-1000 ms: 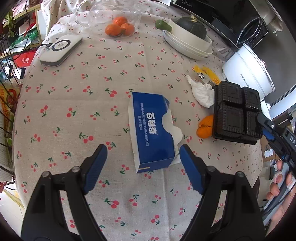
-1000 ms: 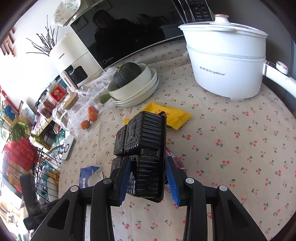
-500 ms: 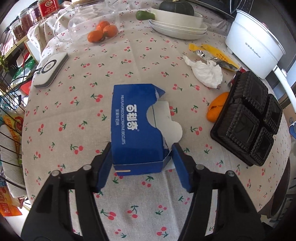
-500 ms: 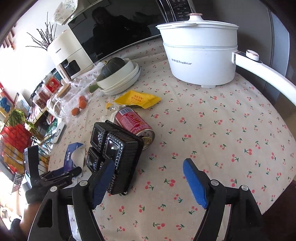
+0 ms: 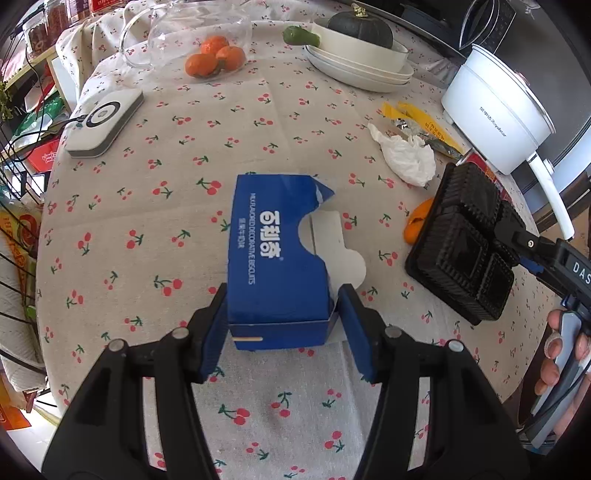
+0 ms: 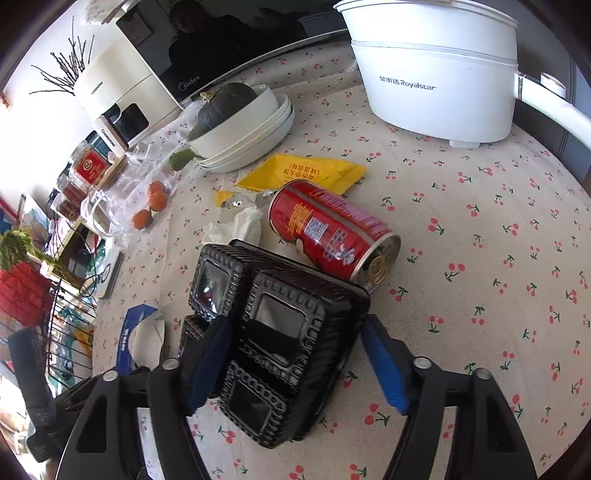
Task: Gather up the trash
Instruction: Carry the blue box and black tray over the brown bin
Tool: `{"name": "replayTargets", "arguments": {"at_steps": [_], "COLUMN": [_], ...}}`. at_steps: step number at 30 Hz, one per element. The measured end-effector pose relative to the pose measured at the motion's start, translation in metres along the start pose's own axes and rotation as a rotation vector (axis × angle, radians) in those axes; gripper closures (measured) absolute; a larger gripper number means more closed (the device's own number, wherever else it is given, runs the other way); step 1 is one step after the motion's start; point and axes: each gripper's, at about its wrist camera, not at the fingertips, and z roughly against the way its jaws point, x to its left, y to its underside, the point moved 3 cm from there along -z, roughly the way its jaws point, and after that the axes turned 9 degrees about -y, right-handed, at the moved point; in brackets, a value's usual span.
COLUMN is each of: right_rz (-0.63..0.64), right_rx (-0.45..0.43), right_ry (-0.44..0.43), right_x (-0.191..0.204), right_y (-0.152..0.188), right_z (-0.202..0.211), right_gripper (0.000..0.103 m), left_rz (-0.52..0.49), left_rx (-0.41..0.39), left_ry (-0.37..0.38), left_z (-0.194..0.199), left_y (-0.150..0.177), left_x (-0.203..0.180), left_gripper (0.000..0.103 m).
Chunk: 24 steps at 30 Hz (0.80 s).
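Note:
A blue biscuit box (image 5: 277, 258) with a torn top lies on the cherry-print tablecloth. My left gripper (image 5: 284, 295) straddles its near end. Its jaws are closing, with the left pad at the box wall and a thin gap at the right pad. A black plastic tray (image 6: 280, 332) with several compartments leans against a red can (image 6: 332, 229) lying on its side. My right gripper (image 6: 295, 325) is closing around the tray, and the right pad stands clear of it. A crumpled tissue (image 5: 406, 158), a yellow wrapper (image 6: 303, 171) and orange peel (image 5: 417, 225) lie nearby.
A white electric pot (image 5: 495, 110) stands at the far right near the table edge. Stacked plates (image 5: 354, 70) with a pumpkin and a glass jug (image 5: 184, 33) by some tangerines sit at the back. A white device (image 5: 103, 118) lies far left, beside a wire rack (image 5: 14, 258).
The right gripper let go of the black tray, which now leans on the can, then came down around it again. The left gripper moved forward over the blue box and narrowed.

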Motion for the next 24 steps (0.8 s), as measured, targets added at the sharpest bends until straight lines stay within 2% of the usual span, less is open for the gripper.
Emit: {"name": "replayTargets", "arguments": {"at_steps": [7, 14, 24], "right_rz": [-0.012, -0.014, -0.021], "right_rx": [-0.021, -0.079, -0.143], "right_ry": [-0.018, -0.018, 0.07], "right_x": [-0.007, -0.026, -0.081], "right_y": [0.004, 0.016, 0.056], "right_z": [0.025, 0.099, 0.197], "right_gripper": [0.036, 0.036, 0.036], "left_rz": [0.017, -0.005, -0.099], "left_rx": [-0.018, -0.05, -0.093], "left_ry": [0.043, 0.096, 0.17], "left_z": [0.014, 0.038, 0.073], "left_y": [0.0, 0.006, 0.022], "left_x": [-0.001, -0.023, -0.07], "left_gripper": [0.044, 0.044, 0.044]}}
